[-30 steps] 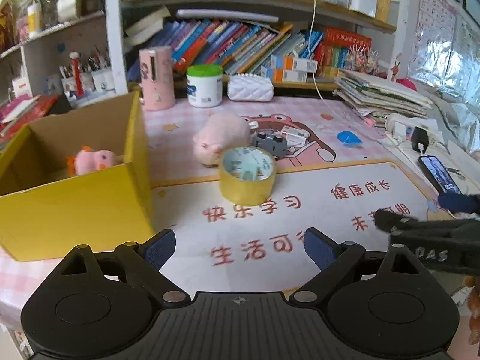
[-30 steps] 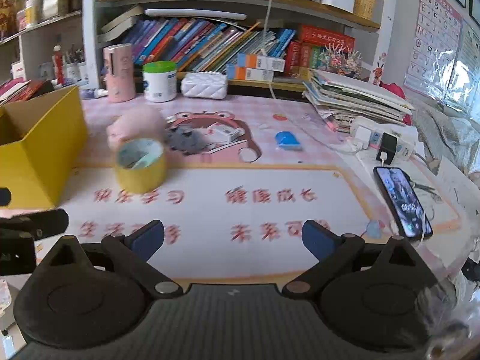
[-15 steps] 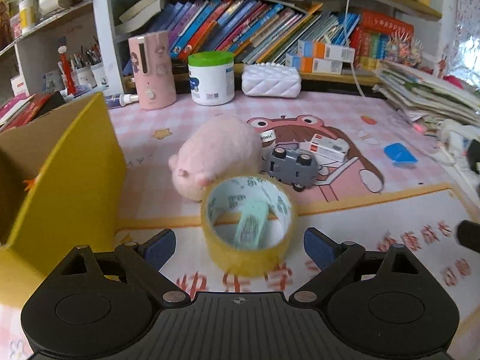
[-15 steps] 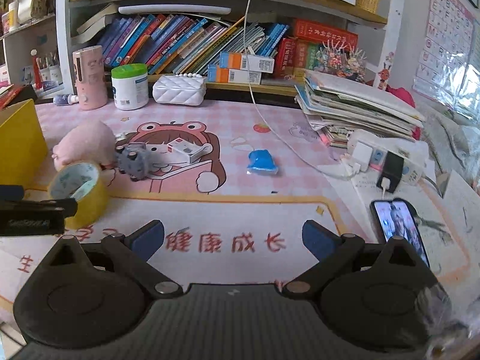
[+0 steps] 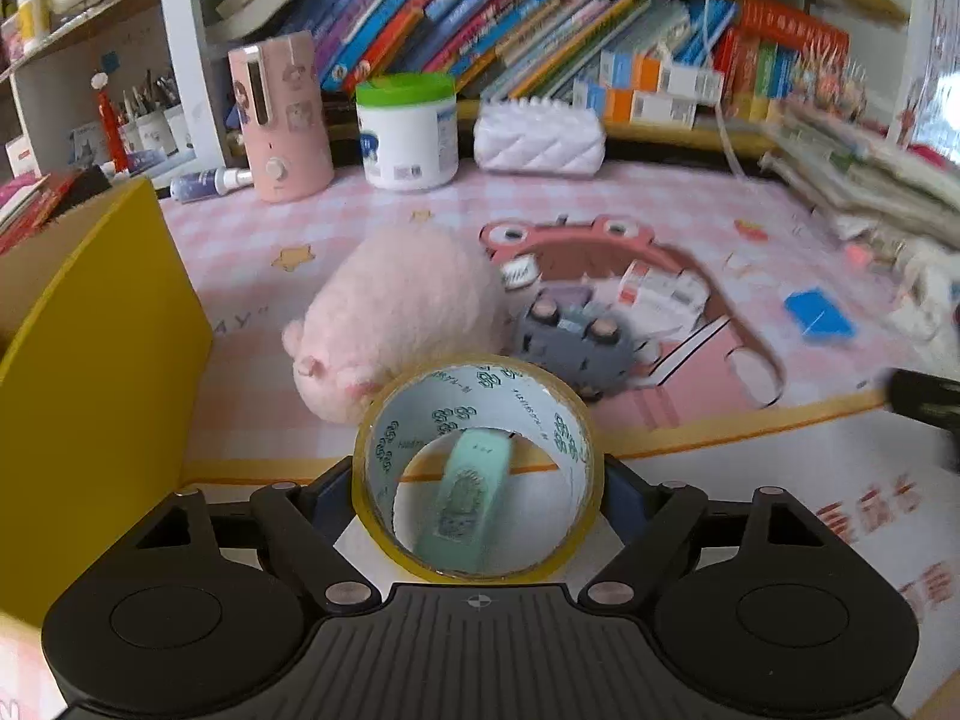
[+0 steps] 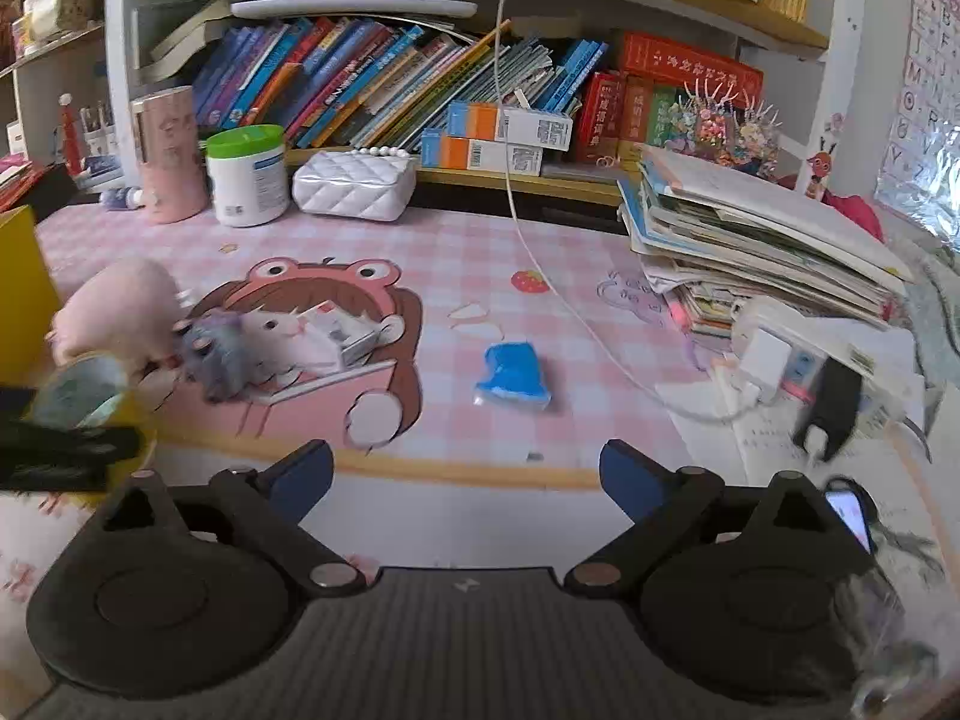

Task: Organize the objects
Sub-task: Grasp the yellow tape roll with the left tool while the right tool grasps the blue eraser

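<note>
A yellow tape roll point(image 5: 480, 384) stands on the mat with a mint-green bar point(image 5: 468, 492) lying inside its ring. My left gripper point(image 5: 478, 480) straddles the roll; its jaws are closing and the blue pads meet the roll's two sides. Just behind the roll lie a pink plush pig point(image 5: 402, 306) and a grey toy car point(image 5: 570, 342). The open yellow box point(image 5: 90, 360) stands at the left. My right gripper point(image 6: 465, 471) is open over the mat with nothing between its fingers. A blue packet point(image 6: 513, 375) lies ahead of it.
At the back stand a pink humidifier point(image 5: 282, 120), a green-lidded white jar point(image 5: 408, 132) and a white quilted purse point(image 5: 540, 138) below the bookshelf. On the right are a pile of books point(image 6: 750, 240), chargers with a cable point(image 6: 768, 354) and a phone point(image 6: 849, 516).
My left gripper has come forward around the tape roll and its fingers have drawn in against it. The right gripper has slid right and forward toward the blue packet.
</note>
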A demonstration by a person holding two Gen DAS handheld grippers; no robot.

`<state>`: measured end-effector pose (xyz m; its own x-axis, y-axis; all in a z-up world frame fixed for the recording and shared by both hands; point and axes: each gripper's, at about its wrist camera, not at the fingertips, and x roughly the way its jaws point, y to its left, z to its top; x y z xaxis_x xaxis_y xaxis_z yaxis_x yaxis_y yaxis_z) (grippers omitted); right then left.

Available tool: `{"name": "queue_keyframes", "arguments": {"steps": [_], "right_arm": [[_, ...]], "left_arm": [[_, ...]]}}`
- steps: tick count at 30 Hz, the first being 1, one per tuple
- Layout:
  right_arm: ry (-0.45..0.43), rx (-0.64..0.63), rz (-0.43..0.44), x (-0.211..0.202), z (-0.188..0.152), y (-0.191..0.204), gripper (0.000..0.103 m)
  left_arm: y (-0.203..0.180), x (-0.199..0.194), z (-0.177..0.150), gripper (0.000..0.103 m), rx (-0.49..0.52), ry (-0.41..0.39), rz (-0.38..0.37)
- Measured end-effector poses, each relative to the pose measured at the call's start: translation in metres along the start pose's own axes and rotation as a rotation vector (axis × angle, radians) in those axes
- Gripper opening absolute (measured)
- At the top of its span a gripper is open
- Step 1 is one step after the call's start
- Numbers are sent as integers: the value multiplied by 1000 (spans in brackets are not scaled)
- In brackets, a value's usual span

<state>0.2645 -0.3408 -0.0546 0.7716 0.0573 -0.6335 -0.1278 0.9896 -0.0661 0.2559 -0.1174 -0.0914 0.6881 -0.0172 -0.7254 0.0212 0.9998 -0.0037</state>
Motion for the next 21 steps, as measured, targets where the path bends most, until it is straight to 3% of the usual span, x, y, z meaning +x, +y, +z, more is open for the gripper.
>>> {"name": "queue_keyframes", "arguments": {"steps": [9, 15, 21], "right_arm": [[66, 60, -12, 86, 29, -34, 70], [101, 98, 20, 122, 40, -42, 54], [120, 88, 36, 138, 41, -41, 28]], "left_arm": [[3, -62, 11, 83, -47, -115, -33], [3, -80, 2, 83, -79, -115, -44], [6, -90, -4, 83, -91, -121, -29]]}}
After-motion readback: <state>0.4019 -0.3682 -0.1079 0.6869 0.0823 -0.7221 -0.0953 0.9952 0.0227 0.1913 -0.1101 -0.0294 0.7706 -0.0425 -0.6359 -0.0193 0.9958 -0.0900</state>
